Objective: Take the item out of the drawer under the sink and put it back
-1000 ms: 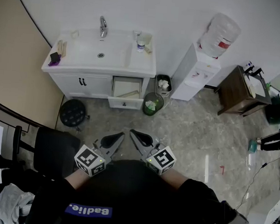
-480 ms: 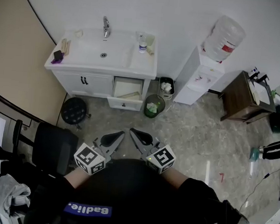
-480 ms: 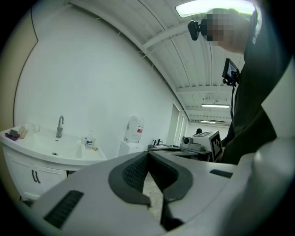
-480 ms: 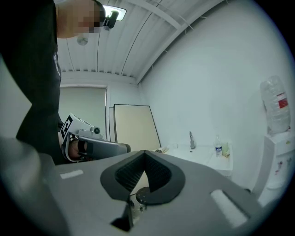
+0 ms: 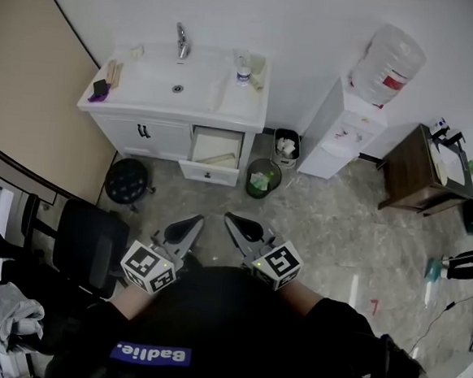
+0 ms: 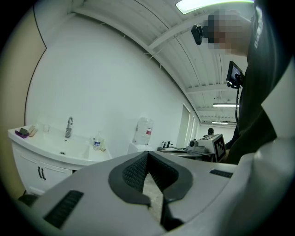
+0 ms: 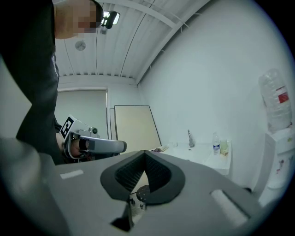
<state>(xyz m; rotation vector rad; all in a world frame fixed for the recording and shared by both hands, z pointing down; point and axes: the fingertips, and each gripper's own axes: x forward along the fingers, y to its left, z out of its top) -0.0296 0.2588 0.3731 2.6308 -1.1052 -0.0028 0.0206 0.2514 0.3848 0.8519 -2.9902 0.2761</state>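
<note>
Drawer item (image 5: 220,158) lies well beyond left gripper (image 5: 196,220) and right gripper (image 5: 229,218), fingers closed, empty.

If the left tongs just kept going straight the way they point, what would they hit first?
Probably the water cooler: in the left gripper view its bottle sits just above the left tongs, the sink off to the left. Nothing nearer shows in between, though depth is hard to judge.

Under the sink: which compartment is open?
The drawer on the right, pulled out with its inside showing; the double doors to its left are shut flat.
</note>
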